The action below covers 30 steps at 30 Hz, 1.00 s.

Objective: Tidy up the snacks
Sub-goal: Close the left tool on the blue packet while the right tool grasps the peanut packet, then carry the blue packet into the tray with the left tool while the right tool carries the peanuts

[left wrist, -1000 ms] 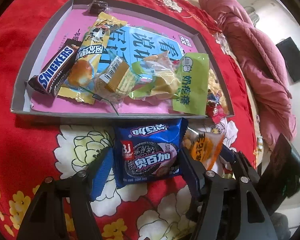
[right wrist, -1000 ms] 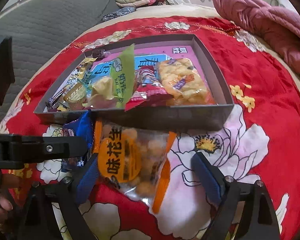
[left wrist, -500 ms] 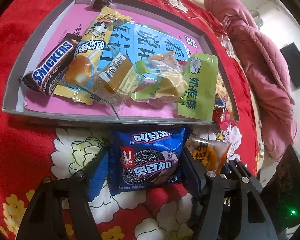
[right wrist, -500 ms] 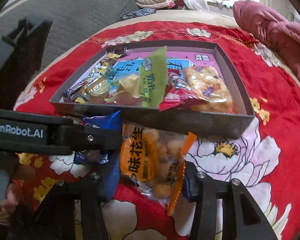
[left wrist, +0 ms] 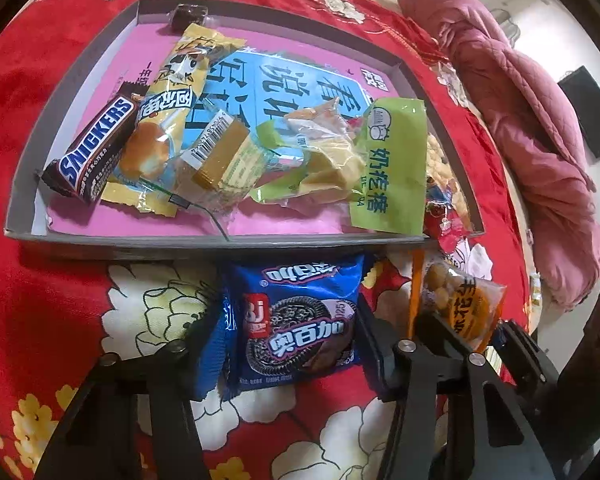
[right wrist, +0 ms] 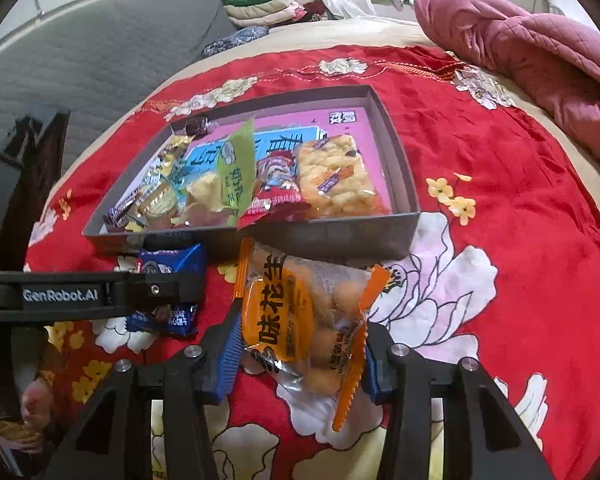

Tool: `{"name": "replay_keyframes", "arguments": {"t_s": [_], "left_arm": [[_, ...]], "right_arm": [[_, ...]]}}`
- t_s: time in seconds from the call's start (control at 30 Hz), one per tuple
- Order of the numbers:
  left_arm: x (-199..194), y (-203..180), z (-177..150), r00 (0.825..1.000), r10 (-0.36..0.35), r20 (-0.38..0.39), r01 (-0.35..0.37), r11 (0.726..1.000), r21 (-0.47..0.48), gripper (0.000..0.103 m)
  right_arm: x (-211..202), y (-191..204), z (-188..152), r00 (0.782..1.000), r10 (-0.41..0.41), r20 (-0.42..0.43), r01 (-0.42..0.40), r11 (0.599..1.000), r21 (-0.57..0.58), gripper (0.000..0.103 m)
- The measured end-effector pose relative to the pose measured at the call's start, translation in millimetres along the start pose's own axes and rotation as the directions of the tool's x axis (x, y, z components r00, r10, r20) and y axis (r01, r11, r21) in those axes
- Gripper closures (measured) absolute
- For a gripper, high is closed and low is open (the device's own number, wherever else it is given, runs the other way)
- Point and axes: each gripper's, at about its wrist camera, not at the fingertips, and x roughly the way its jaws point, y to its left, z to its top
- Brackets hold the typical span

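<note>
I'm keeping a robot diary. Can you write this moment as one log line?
left hand-held gripper: shut on cookie pack | right hand-held gripper: shut on peanut bag | both outside tray

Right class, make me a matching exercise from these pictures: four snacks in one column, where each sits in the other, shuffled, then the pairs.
1. blue cookie packet
2. orange peanut bag
3. brown Snickers bar
4. green milk-snack pouch

A. left end of the grey tray
B. between the right gripper's pads
C. near the tray's right end
D. between the left gripper's pads

Pairs: 1-D, 2-B, 3-A, 4-C

red floral bedspread [right wrist: 500,184]: tray [right wrist: 320,236], pink quilt [right wrist: 540,48]
</note>
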Motion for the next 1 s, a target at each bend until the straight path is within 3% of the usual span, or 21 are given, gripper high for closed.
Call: {"name": "replay_keyframes", "arguments": {"t_s": [0.4,1.0], "left_arm": [[-37,-11,-13,0.999,-0.012,0.050,0.009,0.998,0.070,0.047],[-89,3,2,0.981,0.023,0.190,-0.037,0.997,0.073,0.047]], "right_arm": [[-29,10,8,0.993,0.081,0.091,-0.082,0.997,0.008,0.055],[-45,20,29,0.982,0.073,0.173,-0.075,0.997,0.005,0.055]]}}
